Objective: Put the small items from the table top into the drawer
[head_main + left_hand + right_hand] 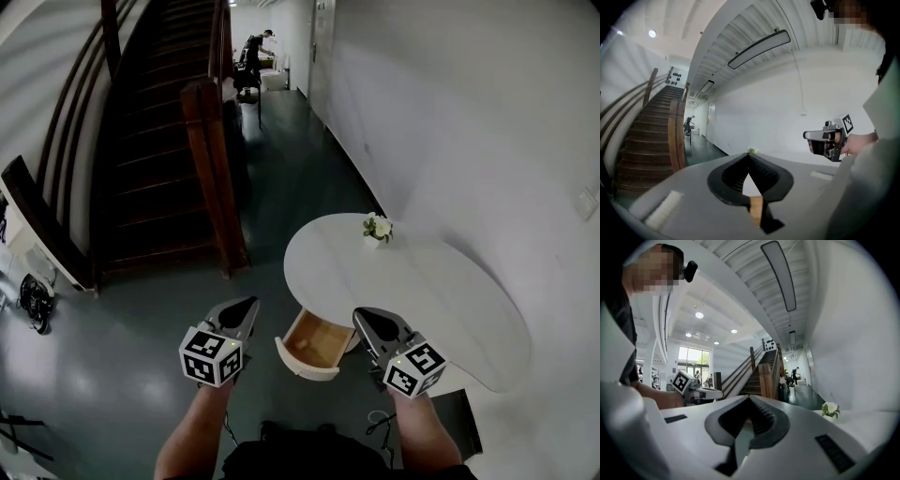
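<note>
A white rounded table (441,300) stands against the wall at the right. On its far side sits a small pot of white flowers (378,228), which also shows as the flowers (751,151) in the left gripper view and as the flowers (829,409) in the right gripper view. A wooden drawer (314,344) is pulled open at the table's near left edge, and its inside looks bare. My left gripper (250,303) hangs just left of the drawer, shut and holding nothing. My right gripper (360,315) hangs just right of the drawer, jaw tips together and holding nothing. The left gripper (749,157) and the right gripper (750,399) show closed tips in their own views.
A dark staircase (155,141) with a wooden newel post (211,169) rises at the left. Down the corridor a person (255,52) stands at a desk. A dark flat thing (459,422) lies on the floor by the table. Cables (36,302) lie at the far left.
</note>
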Demonstrator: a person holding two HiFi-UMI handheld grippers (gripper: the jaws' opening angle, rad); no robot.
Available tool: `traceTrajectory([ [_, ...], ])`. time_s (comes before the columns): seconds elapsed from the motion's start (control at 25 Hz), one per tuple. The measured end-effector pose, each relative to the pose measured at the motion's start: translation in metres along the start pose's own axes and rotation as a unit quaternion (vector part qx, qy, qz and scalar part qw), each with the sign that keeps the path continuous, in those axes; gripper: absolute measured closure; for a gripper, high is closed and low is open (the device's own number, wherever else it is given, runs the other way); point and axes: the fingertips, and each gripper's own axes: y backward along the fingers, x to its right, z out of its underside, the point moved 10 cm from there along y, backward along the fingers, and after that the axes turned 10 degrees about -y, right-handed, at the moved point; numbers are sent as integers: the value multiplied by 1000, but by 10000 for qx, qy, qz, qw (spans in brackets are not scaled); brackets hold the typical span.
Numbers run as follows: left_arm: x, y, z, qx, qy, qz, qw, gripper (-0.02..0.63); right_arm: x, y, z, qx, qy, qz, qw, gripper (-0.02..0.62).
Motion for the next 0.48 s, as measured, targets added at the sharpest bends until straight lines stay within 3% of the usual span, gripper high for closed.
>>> traceTrajectory([
  [0.48, 4, -6, 17, 131, 54, 70, 9999, 595, 2, -4, 11, -130, -105, 217, 9996, 586],
])
